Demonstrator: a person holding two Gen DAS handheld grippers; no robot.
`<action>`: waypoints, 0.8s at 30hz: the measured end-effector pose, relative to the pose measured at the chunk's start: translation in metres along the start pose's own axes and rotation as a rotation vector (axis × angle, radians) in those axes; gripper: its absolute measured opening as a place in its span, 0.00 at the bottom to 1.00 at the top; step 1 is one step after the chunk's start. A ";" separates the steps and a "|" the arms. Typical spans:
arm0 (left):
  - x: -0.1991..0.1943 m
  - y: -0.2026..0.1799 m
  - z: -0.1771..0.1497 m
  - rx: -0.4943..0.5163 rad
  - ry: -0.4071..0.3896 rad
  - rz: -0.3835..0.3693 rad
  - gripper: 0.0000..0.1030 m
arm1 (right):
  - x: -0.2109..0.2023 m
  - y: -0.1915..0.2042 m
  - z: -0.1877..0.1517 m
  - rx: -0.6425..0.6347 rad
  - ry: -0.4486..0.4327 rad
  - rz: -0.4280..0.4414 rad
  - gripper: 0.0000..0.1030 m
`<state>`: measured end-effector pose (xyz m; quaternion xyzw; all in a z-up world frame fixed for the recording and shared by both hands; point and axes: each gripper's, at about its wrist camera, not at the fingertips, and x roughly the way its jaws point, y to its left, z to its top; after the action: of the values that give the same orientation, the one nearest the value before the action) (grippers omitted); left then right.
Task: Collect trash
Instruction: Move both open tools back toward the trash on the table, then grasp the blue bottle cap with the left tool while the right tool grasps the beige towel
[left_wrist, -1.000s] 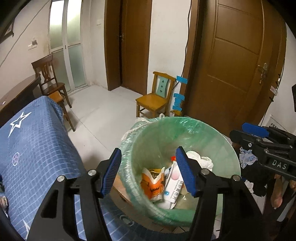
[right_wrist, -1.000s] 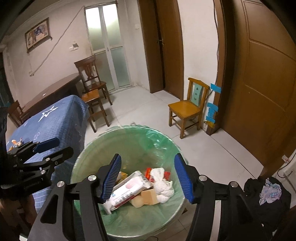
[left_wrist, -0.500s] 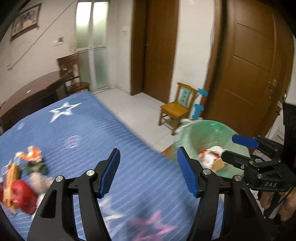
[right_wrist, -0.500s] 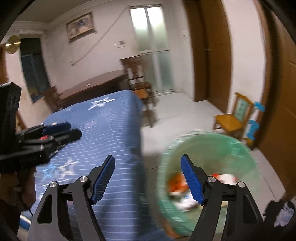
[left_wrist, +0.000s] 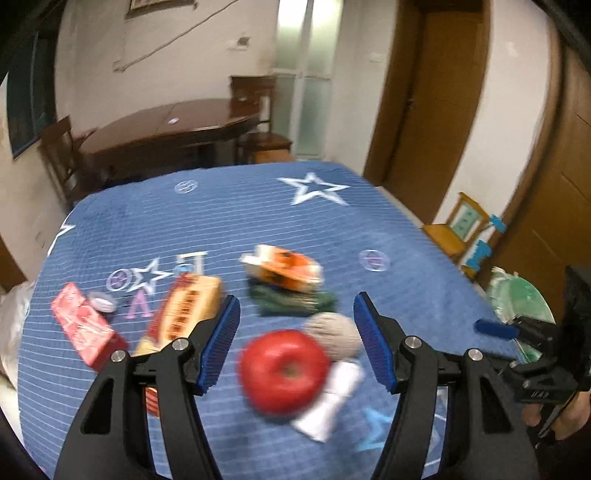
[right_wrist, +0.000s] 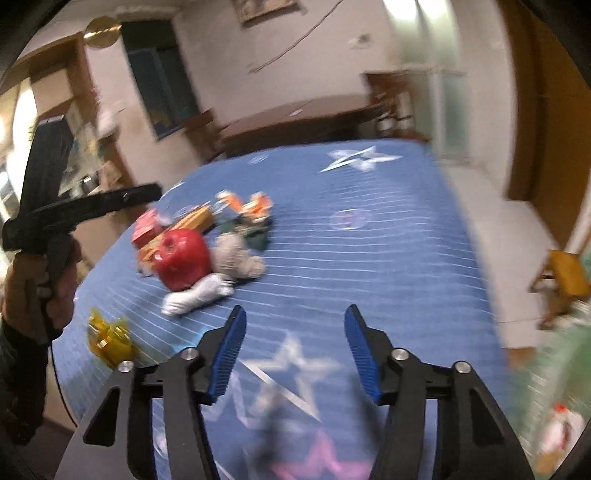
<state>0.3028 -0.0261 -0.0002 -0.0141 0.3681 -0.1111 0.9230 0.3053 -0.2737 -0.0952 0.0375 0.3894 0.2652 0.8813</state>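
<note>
A blurred pile of trash lies on the blue star-print cloth (left_wrist: 369, 221). It holds a red apple (left_wrist: 284, 369), a grey ball (left_wrist: 334, 334), a white roll (left_wrist: 332, 398), an orange-white packet (left_wrist: 284, 267) on something dark green, an orange box (left_wrist: 188, 314) and a red box (left_wrist: 85, 328). My left gripper (left_wrist: 297, 343) hovers open just before the apple, touching nothing. My right gripper (right_wrist: 294, 354) hangs over bare cloth right of the pile; its jaws are closing with nothing between them. A yellow wrapper (right_wrist: 107, 338) lies near the cloth's left edge.
The green-lined bin (left_wrist: 517, 295) stands off the table's right edge, with a small wooden chair (left_wrist: 461, 229) behind it. A dark wooden table (left_wrist: 177, 125) and chairs stand beyond the far edge. A hand (right_wrist: 37, 280) holds the left gripper (right_wrist: 144, 194).
Both grippers swung left, away from the bin and over the blue cloth. The trash pile now sits in front of the left gripper. The right jaws widened, then narrowed.
</note>
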 end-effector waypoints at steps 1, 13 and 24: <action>0.005 0.009 0.004 -0.005 0.011 0.015 0.60 | 0.013 0.004 0.006 0.000 0.018 0.021 0.52; 0.081 0.048 0.033 -0.031 0.224 -0.089 0.60 | 0.117 0.033 0.056 -0.004 0.134 0.136 0.52; 0.129 0.024 0.035 0.004 0.345 -0.117 0.60 | 0.143 0.034 0.058 -0.024 0.170 0.154 0.52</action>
<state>0.4221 -0.0322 -0.0641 -0.0146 0.5191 -0.1663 0.8383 0.4114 -0.1651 -0.1408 0.0343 0.4555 0.3387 0.8225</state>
